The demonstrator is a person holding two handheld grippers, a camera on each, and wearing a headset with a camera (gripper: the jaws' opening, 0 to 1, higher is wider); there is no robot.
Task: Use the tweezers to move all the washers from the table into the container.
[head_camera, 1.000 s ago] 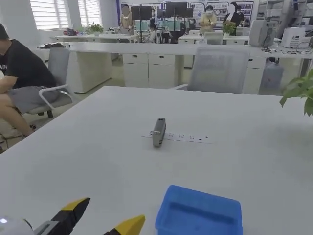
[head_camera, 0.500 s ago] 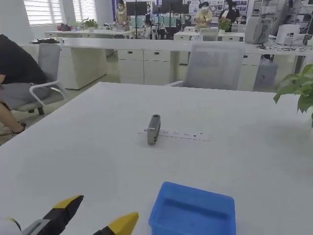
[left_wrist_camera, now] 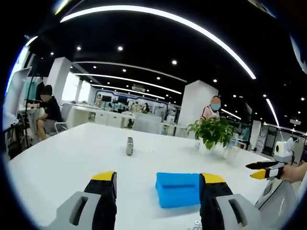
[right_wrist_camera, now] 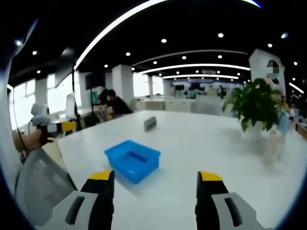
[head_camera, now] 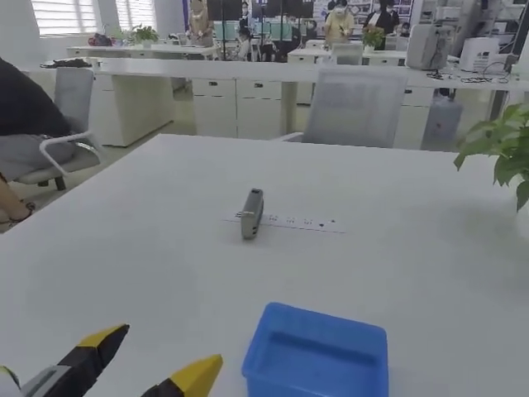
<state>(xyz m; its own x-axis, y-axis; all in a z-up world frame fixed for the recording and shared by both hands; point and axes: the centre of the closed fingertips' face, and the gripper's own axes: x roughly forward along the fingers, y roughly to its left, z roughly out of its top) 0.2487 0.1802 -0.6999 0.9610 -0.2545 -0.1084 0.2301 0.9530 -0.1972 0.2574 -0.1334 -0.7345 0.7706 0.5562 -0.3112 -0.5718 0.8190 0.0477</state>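
Blue container (head_camera: 315,356) sits on the white table (head_camera: 124,248), and its floor shows bare blue in the head view. A few small washers (left_wrist_camera: 194,224), barely resolved, lie on the table just short of it, low in the left gripper view. Left gripper (head_camera: 171,344) hangs near the container's left side, jaws spread wide, gripping and touching nothing. Right gripper (right_wrist_camera: 156,174) likewise gapes empty, the container ahead to its left.

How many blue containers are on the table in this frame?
1. The blue container sits on the white table at its near side, in front of the small grey object lying further back. None seems hidden, though the table's near edge is cut off.
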